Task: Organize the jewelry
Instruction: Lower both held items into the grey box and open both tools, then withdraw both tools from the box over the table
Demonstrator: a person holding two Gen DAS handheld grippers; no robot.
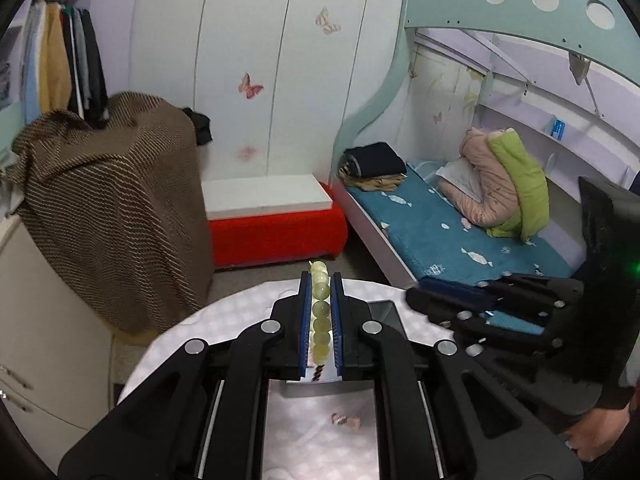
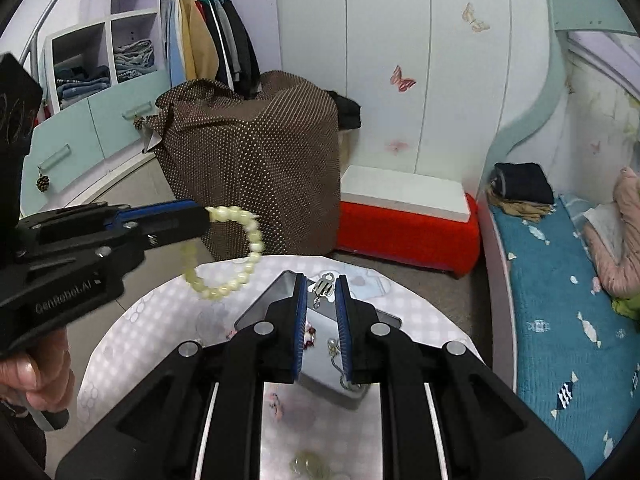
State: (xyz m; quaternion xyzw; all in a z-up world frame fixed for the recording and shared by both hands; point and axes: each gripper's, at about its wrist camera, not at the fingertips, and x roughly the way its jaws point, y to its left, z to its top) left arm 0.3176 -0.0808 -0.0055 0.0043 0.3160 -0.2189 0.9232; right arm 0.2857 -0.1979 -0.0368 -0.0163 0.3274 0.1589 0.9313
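— Pale green-yellow beads, round and glossy: that's the bracelet (image 2: 236,248)?
— Yes, strung in a loop with a dark cord end. The left tool (image 1: 321,312) pinches it, and the loop hangs above the surface (image 2: 152,320), left of the tray (image 2: 280,284).
— And the right tool (image 2: 322,320)?
— Spread apart over the tray, gripping nothing. A silver clip (image 2: 324,285) and small pieces lie in the tray between its fingers.

- Your pale green bead bracelet (image 2: 236,252) hangs as a loop above the table, pinched at 1 end.
- A metal tray (image 2: 280,292) lies on the table; it holds a silver clip (image 2: 325,283), a dark red beaded piece (image 2: 309,336) and a silver earring (image 2: 334,346).
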